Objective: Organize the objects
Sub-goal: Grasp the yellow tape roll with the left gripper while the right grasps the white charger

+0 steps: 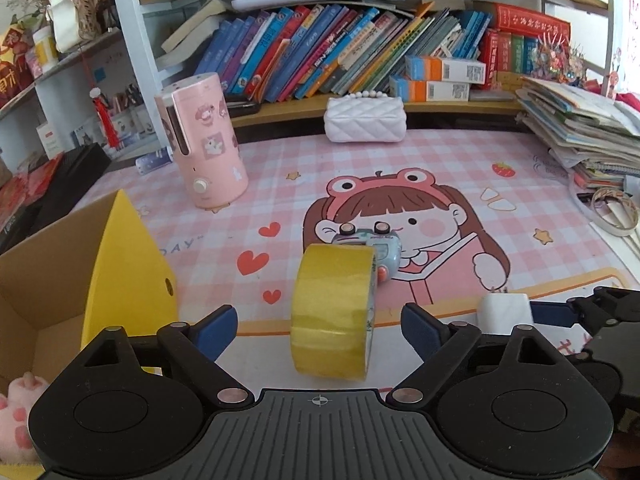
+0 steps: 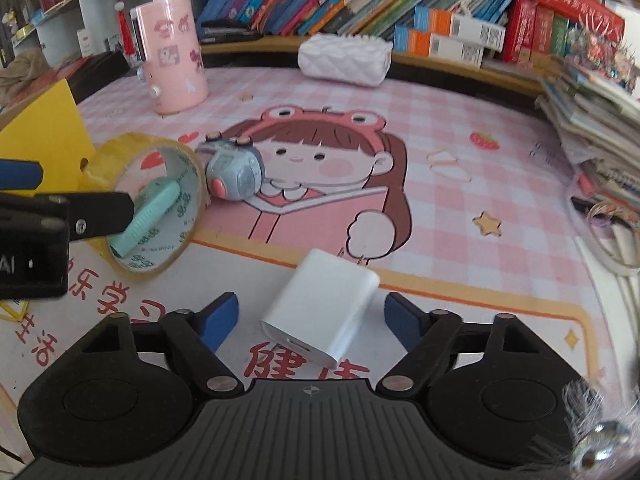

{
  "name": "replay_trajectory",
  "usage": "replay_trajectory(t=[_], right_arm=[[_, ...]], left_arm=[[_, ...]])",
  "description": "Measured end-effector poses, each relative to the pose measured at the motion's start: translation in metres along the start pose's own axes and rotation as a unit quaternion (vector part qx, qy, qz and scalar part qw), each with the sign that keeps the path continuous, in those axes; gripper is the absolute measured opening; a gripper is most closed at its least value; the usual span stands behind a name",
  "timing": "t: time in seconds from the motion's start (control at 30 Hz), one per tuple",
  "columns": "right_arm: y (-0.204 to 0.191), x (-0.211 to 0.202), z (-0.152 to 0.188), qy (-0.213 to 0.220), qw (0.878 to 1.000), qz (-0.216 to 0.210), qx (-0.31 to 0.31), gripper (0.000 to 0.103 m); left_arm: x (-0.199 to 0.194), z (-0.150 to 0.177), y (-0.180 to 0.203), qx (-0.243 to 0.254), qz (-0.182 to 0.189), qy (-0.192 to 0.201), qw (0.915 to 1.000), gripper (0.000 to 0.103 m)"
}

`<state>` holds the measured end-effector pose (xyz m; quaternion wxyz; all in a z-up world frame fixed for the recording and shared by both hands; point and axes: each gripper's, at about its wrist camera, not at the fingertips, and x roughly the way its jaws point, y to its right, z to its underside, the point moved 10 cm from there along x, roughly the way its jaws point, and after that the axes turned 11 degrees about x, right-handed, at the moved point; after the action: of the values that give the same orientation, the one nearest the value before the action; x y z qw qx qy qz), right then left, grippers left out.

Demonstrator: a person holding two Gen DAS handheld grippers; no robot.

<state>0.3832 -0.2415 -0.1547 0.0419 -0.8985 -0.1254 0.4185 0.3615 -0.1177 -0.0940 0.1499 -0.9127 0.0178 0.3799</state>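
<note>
A: How many things lie on the worktop?

B: One tape roll on edge between the open left hand-held gripper, one toy camera touching behind, one charger between the open right hand-held gripper. One box left.

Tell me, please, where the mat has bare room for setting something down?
Free: the mat stretch between the charger and the paper stack, and the strip between the humidifier and purse. Crowded: front left, where tape, toy and box cluster.
</note>
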Motion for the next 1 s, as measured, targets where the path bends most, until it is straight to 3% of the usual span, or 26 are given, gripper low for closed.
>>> replay_trajectory(t=[0.07,0.13,0.2,0.3,0.37,0.43,0.53,0.67,0.8,1.0], right_arm=[[0.0,0.002,-0.001,0.003,1.0,0.003,-0.007,0.069],[0.0,0.002,-0.002,0.009,1.0,0.009,-0.018,0.058],[0.001,0.002,-0.002,0.007,1.0,0.003,-0.021,0.057],[0.004,-0.003,0.0,0.0,1.0,0.004,-0.026,0.056],[0.009,-0.01,0.001,0.0,1.0,0.01,-0.026,0.056],[0.015,-0.019,0.002,0.0,1.0,0.015,-0.02,0.056],[0.026,-0.032,0.003,-0.005,1.0,0.025,-0.001,0.056],[0.034,-0.051,0.002,0.002,0.999,0.031,0.028,0.056],[0.038,-0.057,0.011,-0.02,0.997,0.025,0.071,0.056],[0.03,-0.069,0.022,-0.02,0.997,0.032,0.069,0.056]], left_arm=[[0.008,0.0,-0.001,-0.001,0.0,-0.008,1.0,0.088],[0.016,0.002,-0.001,-0.003,0.004,-0.018,0.9998,0.086],[0.023,0.003,0.0,-0.003,0.007,-0.026,0.9996,0.082],[0.03,0.005,0.001,0.001,0.006,-0.039,0.9992,0.066],[0.034,0.007,0.002,0.0,0.0,-0.053,0.9986,0.046],[0.035,0.008,0.004,-0.004,0.006,-0.056,0.9984,0.04],[0.029,0.009,0.004,-0.012,0.014,-0.053,0.9984,0.039],[0.013,0.009,0.009,-0.041,0.064,-0.045,0.9961,0.038],[-0.004,0.008,0.018,-0.055,0.104,-0.03,0.9927,0.037],[-0.027,0.008,0.024,-0.072,0.137,-0.001,0.9879,0.037]])
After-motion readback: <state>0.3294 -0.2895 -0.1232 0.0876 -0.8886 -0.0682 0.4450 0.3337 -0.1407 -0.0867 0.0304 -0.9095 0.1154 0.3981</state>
